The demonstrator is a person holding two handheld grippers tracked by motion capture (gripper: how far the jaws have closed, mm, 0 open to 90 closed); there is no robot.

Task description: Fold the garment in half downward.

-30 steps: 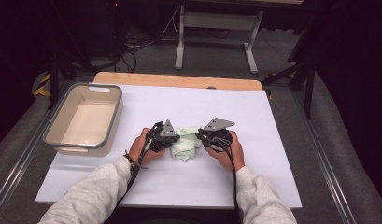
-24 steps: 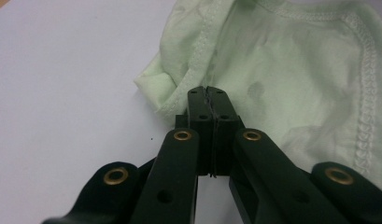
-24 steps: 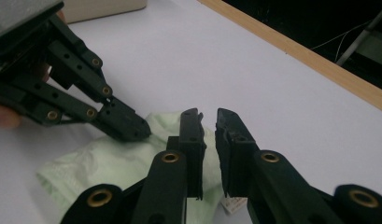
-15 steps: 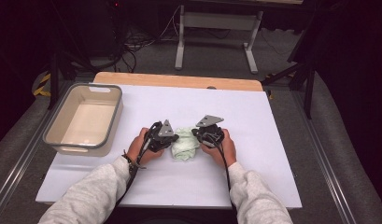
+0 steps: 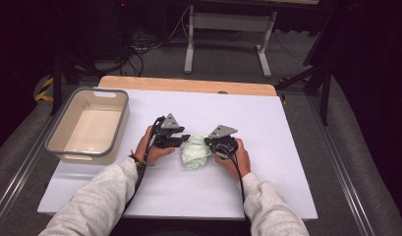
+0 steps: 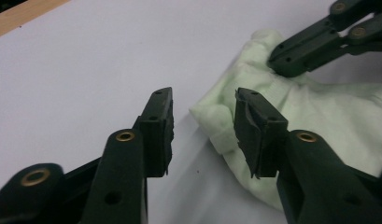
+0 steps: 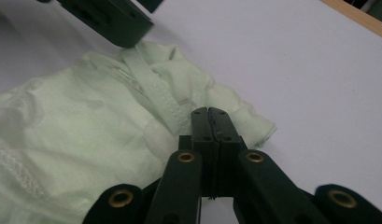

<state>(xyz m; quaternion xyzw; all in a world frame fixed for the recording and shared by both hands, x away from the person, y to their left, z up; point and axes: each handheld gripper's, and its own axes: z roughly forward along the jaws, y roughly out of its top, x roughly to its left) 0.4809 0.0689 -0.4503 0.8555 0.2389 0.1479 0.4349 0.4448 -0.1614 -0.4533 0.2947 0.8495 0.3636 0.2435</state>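
A crumpled pale green cloth (image 5: 194, 153) (image 6: 328, 107) (image 7: 86, 121) lies mid-table between both hands. My left gripper (image 5: 185, 139) (image 6: 202, 107) sits at its left edge. Its jaws have just been opening and stand apart; a corner of the cloth lies just past the tips, and the pads do not press on it. My right gripper (image 5: 209, 142) (image 7: 209, 114) is shut, with its tips resting on the cloth's right edge beside a stitched hem. No fabric shows between its jaws. In the left gripper view the right gripper (image 6: 282, 63) touches the cloth's far side.
A grey-rimmed, beige bin (image 5: 115, 94) stands at the left of the white table top (image 5: 287, 172). A wooden strip (image 5: 188, 84) runs along the far edge. Beyond it, on the dark floor, are cables and a metal stand (image 5: 191, 44).
The left gripper's jaws, shut before, now stand apart at the cloth's left edge, and that hand has shifted a little. The right gripper has settled slightly lower onto the cloth.
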